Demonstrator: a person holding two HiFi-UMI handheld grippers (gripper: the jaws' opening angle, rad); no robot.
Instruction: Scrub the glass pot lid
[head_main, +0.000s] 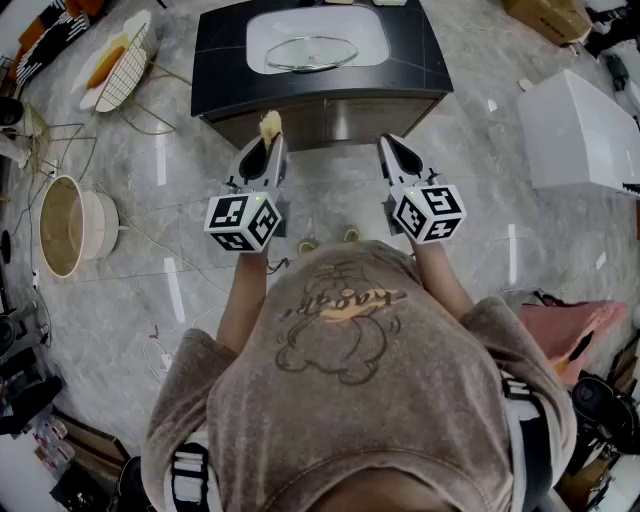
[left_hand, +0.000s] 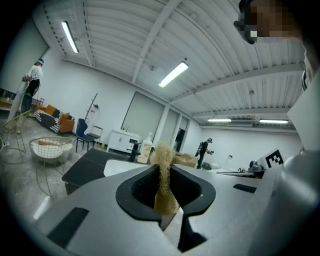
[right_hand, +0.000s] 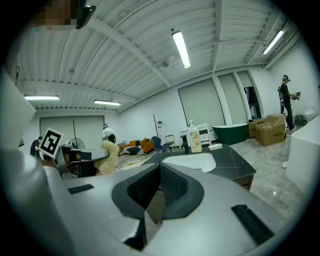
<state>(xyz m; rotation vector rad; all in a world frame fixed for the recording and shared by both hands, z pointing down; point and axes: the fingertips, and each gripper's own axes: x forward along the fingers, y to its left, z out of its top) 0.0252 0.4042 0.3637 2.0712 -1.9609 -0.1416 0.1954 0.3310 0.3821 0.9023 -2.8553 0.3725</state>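
Observation:
The glass pot lid (head_main: 312, 52) lies in the white sink basin (head_main: 370, 30) of a dark counter (head_main: 220, 45) ahead of me. My left gripper (head_main: 268, 138) is held just short of the counter's near edge, shut on a tan loofah scrubber (head_main: 270, 125) that sticks up from its tips. The loofah scrubber (left_hand: 162, 180) is pinched between the left pads. My right gripper (head_main: 391, 147) is level with it to the right, shut with nothing in it; its jaws (right_hand: 159, 192) meet. Both point toward the counter and tilt upward.
A soap bottle (right_hand: 193, 137) and a dark faucet stand at the counter's back. A wire basket (head_main: 122, 62) and a round tub (head_main: 65, 225) sit on the floor at left, a white box (head_main: 575, 130) at right. Other people stand far off in the room.

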